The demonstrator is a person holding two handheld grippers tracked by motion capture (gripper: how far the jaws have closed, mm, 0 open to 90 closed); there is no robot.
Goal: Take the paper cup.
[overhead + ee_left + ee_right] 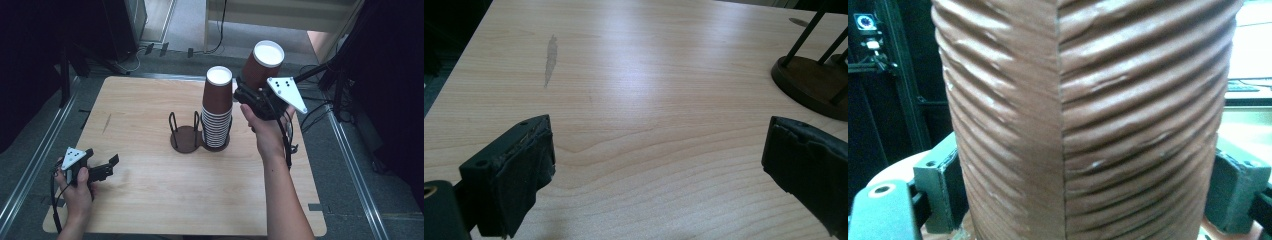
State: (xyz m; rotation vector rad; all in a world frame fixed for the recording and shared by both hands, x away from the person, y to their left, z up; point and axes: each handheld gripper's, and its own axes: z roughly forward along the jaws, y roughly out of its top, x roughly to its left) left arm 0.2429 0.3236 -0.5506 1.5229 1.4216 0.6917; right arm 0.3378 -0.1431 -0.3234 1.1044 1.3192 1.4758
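A tall stack of brown ribbed paper cups (218, 107) stands upside down in the right ring of a dark two-ring cup holder (186, 136) at the table's middle. My right gripper (248, 95) is shut on a single brown cup (262, 64), held upside down in the air to the right of the stack and above its top. In the right gripper view that cup (1083, 120) sits between the two black fingers (943, 192). My left gripper (106, 167) rests open and empty near the table's front left, and its fingers (509, 185) stand wide apart.
The wooden table (150, 200) has a grey scuff (551, 59) at the left. The holder's left ring, with its wire posts (173, 121), holds nothing. Dark stands and cables (320, 107) crowd the floor beyond the right edge.
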